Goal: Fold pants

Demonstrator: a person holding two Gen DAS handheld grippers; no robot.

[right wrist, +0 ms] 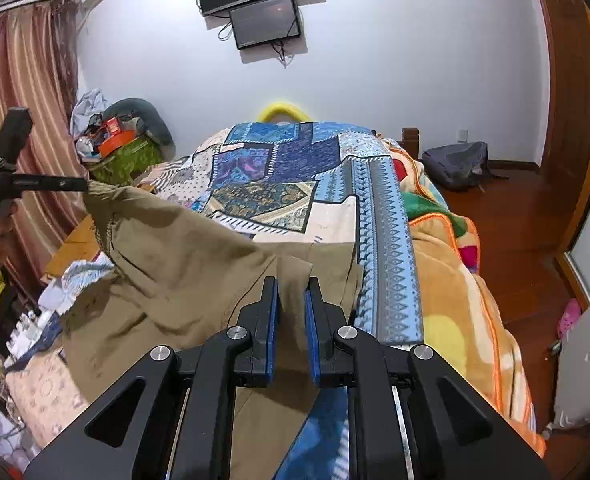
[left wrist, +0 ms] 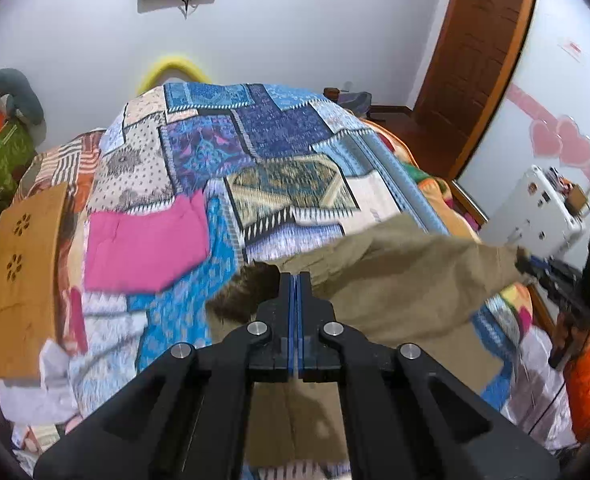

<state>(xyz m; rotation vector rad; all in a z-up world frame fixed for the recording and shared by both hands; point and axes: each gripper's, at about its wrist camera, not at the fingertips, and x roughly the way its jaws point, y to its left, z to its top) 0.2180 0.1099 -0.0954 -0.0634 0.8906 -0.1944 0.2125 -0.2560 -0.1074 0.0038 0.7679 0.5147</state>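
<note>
The khaki pants (left wrist: pixel 407 280) hang stretched between my two grippers above the patchwork bedspread (left wrist: pixel 223 148). My left gripper (left wrist: pixel 295 280) is shut on the waistband end of the pants, jaws pressed together. In the right wrist view the pants (right wrist: pixel 183 264) rise to the left gripper (right wrist: pixel 83 184) at far left. My right gripper (right wrist: pixel 291 284) pinches a fold of the pants between its blue pads, jaws a little apart around the cloth. It also shows in the left wrist view (left wrist: pixel 523 260), holding the far corner.
A folded pink garment (left wrist: pixel 147 248) lies on the bedspread to the left. A wooden board (left wrist: pixel 23 276) leans at the bed's left edge. An orange blanket (right wrist: pixel 455 288) covers the bed's right side. A grey backpack (right wrist: pixel 455 164) lies on the wooden floor.
</note>
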